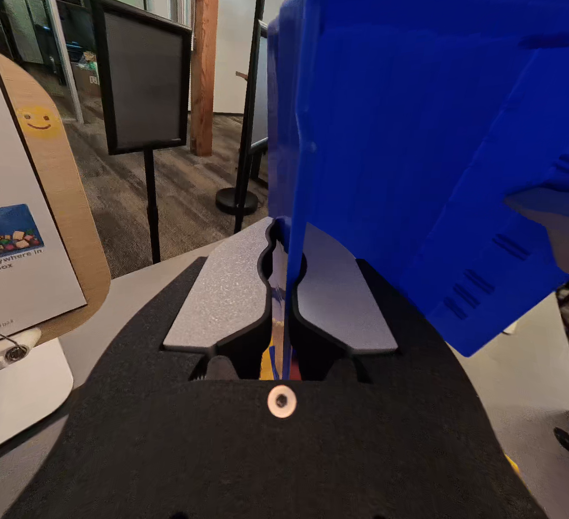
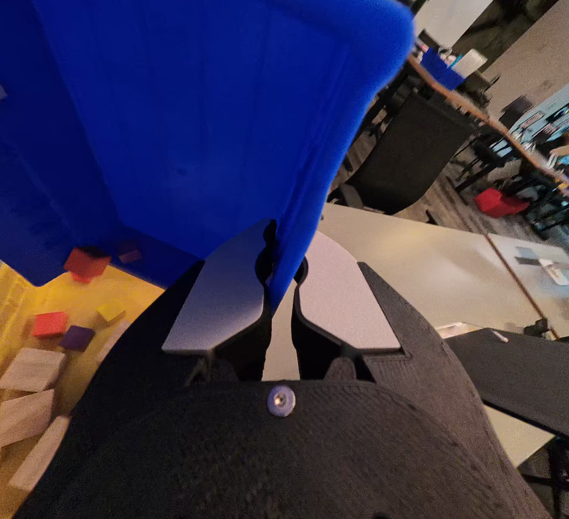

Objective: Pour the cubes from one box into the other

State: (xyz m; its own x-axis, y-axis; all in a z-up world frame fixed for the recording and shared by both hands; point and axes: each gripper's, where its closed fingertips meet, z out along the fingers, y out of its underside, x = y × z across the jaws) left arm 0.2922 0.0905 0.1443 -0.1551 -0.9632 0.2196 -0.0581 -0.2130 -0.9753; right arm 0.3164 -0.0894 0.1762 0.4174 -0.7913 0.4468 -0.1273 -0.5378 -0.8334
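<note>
A blue box (image 1: pixel 400 134) is held up and tilted. My left gripper (image 1: pixel 284 245) is shut on one thin wall of it. My right gripper (image 2: pixel 274 245) is shut on another wall of the blue box (image 2: pixel 184 103). Below its mouth in the right wrist view lies a yellow box (image 2: pixel 129 285) with several cubes on its floor: a red cube (image 2: pixel 49 324), a purple cube (image 2: pixel 77 337), a yellow cube (image 2: pixel 110 310) and pale wooden blocks (image 2: pixel 30 368). Another red cube (image 2: pixel 86 264) is at the blue box's lower edge, seemingly falling.
A pale table (image 2: pixel 431 273) lies under the boxes. A white card with a picture (image 1: pixel 27 242) on a wooden stand sits at the left. A black sign stand (image 1: pixel 144 88) and a wooden post (image 1: pixel 204 51) stand on the floor beyond. Black chairs (image 2: pixel 409 159) stand at right.
</note>
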